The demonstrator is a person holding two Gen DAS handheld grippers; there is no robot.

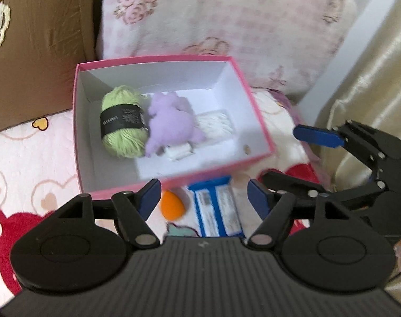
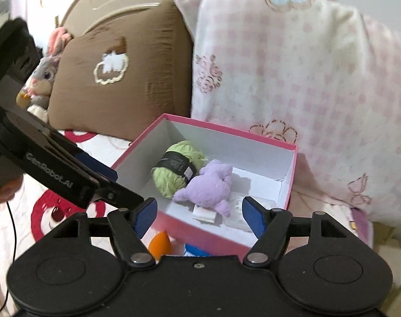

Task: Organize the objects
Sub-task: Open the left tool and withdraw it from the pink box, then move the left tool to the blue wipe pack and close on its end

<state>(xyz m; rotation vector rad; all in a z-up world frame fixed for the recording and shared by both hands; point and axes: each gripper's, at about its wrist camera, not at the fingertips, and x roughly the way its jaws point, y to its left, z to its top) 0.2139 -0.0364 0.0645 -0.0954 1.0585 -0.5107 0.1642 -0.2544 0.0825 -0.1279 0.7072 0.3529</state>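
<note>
Pink cardboard box [image 1: 256, 111], white inside, on a quilted bedspread [image 1: 28, 153]; both grippers released.
Inside the box: one fuzzy green yarn skein [image 1: 122, 121] with a black band, one lilac plush toy [image 1: 171, 124], one white ribbed bundle [image 1: 217, 125]. In front of it: one orange egg-shaped sponge [image 1: 172, 206] and one blue packet [image 1: 217, 211]. Left gripper [image 1: 203, 198] and right gripper [image 2: 197, 218] hang spread, empty.

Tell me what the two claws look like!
Both are black plastic. The left claw and the right claw each have two arms with silver round bolts and dark blue fingertip pads. The left one's side carries white lettering, and a thin black cable hangs nearby.
</note>
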